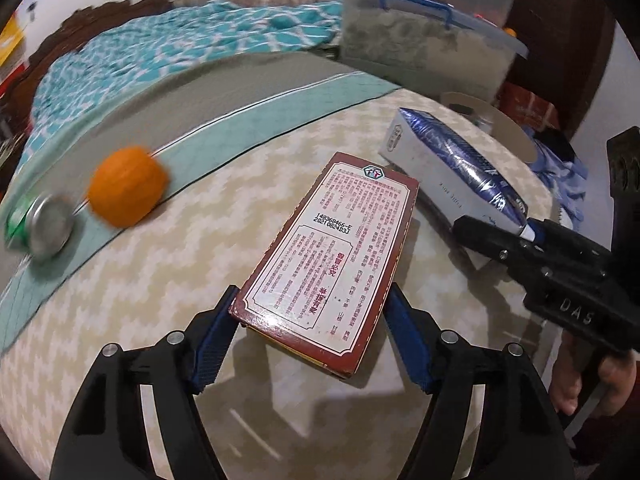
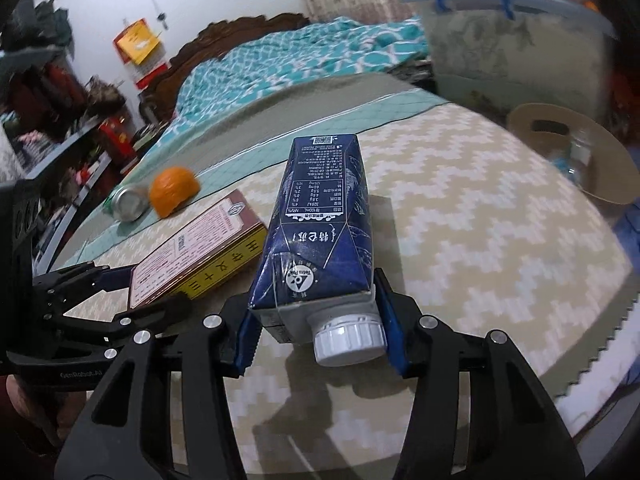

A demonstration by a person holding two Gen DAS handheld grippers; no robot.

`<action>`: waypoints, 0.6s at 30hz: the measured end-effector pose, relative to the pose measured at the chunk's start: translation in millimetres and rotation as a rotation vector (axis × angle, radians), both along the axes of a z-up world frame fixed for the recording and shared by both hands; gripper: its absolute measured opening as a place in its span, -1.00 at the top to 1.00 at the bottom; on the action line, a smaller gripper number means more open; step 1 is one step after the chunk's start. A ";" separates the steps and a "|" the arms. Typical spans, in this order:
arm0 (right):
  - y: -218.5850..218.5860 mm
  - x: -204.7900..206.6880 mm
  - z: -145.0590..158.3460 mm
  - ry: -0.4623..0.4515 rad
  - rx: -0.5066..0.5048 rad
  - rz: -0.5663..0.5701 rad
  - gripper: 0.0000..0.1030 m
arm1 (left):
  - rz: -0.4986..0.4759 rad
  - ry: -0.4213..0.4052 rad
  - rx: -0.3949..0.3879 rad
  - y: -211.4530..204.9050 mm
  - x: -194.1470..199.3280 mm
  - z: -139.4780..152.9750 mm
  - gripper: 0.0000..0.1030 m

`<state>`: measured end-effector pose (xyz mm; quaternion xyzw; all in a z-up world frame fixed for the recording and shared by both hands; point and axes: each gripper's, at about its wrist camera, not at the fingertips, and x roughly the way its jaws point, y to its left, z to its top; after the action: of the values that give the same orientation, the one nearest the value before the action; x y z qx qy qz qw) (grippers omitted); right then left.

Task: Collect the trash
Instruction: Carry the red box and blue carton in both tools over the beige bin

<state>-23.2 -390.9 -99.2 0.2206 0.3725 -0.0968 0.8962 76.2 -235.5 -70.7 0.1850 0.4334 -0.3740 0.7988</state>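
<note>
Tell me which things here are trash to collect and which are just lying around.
Likely trash:
red box, gripped by left gripper
blue carton, gripped by right gripper
can
orange, possibly peel

Just lying about:
lidded plastic bin
teal bedspread

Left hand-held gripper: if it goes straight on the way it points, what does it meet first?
The red-bordered box already sits between its fingers; pushing on likely shoves that toward the grey storage tub, though depth is unclear.
</note>
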 end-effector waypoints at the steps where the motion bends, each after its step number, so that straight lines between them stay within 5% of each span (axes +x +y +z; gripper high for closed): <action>1: -9.5 -2.2 -0.1 -0.003 0.001 -0.016 -0.02 | -0.017 0.003 0.001 -11.6 0.9 0.7 -0.32; 18: -236.6 -39.4 5.1 -0.028 0.092 -0.415 -0.04 | -0.280 0.093 -0.008 -274.7 27.2 22.9 -0.33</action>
<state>-62.6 -627.5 -94.1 0.3344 0.3106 -0.2591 0.8512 103.4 -510.3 -47.8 0.2231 0.4384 -0.4915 0.7187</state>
